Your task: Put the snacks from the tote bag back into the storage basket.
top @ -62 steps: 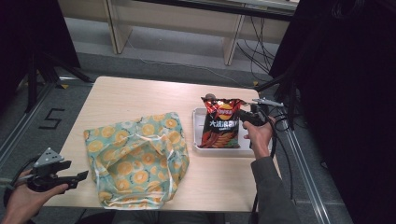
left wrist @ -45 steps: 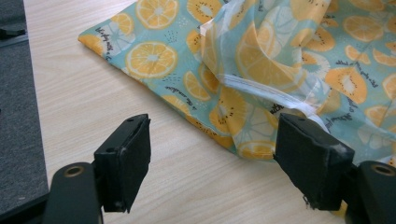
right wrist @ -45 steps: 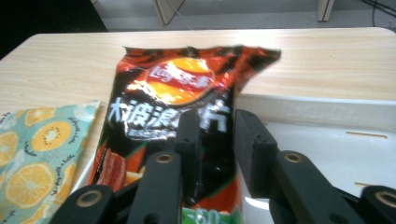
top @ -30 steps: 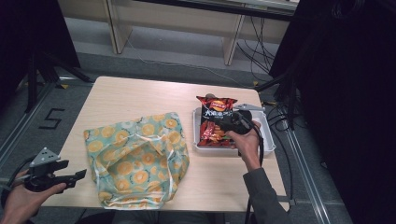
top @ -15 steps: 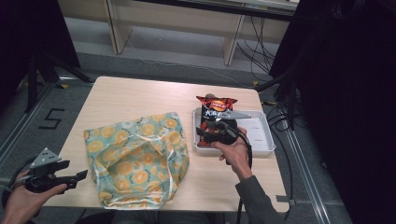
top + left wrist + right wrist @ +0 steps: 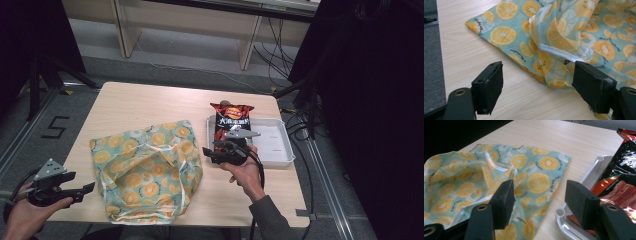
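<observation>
Tool (image 6: pixel 206 154) over wooden table (image 6: pixel 135 106)

Your crisp bag (image 6: pixel 230 125), red and black, leans in the white tray (image 6: pixel 280 150). Your orange-print cloth bag (image 6: pixel 147 170) lies crumpled just left of it.

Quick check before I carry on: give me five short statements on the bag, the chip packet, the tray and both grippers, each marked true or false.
1. The chip packet lies in the white tray. True.
2. The right gripper grips the packet. False: its jaws have just been opening, with nothing between them.
3. The fruit-print bag lies left of the tray. True.
4. The left gripper is clamped on the bag. False: it is open, with its jaws apart over the bag's edge.
5. The bag is red. False: teal with orange slices.
</observation>
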`<state>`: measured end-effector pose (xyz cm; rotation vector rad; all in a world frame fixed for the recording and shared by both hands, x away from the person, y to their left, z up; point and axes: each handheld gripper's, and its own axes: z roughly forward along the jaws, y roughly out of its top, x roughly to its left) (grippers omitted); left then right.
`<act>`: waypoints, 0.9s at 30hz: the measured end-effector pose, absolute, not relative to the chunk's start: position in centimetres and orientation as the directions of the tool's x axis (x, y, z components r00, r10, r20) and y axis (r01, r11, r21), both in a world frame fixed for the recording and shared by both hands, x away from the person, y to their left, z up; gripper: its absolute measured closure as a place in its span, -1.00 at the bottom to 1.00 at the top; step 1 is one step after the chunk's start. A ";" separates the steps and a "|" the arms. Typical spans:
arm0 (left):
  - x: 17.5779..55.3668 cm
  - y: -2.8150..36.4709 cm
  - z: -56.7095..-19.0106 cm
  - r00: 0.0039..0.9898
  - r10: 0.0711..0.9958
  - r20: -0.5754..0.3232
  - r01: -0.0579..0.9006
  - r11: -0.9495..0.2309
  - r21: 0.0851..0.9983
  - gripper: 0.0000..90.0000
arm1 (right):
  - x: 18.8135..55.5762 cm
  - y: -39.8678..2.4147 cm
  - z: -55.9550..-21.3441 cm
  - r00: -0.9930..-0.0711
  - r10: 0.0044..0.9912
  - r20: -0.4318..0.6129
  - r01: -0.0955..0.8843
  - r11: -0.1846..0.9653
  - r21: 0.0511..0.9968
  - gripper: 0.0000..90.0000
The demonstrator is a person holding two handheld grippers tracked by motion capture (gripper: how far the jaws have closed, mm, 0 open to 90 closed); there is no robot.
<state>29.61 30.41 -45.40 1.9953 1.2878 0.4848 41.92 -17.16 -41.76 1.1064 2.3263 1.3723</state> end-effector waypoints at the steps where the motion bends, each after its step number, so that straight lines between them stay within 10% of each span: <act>1: 29.6 30.4 -45.4 0.436 0.898 -0.057 0.633 -0.262 0.728 -0.46 | 41.7 -17.1 -41.8 -0.686 0.707 0.174 0.495 0.278 0.823 -0.08; 27: 29.4 30.2 -45.2 0.473 0.881 -0.029 0.627 -0.313 0.713 -0.47 | 38.2 -16.1 -43.5 -0.746 0.649 0.150 0.480 0.368 0.796 -0.15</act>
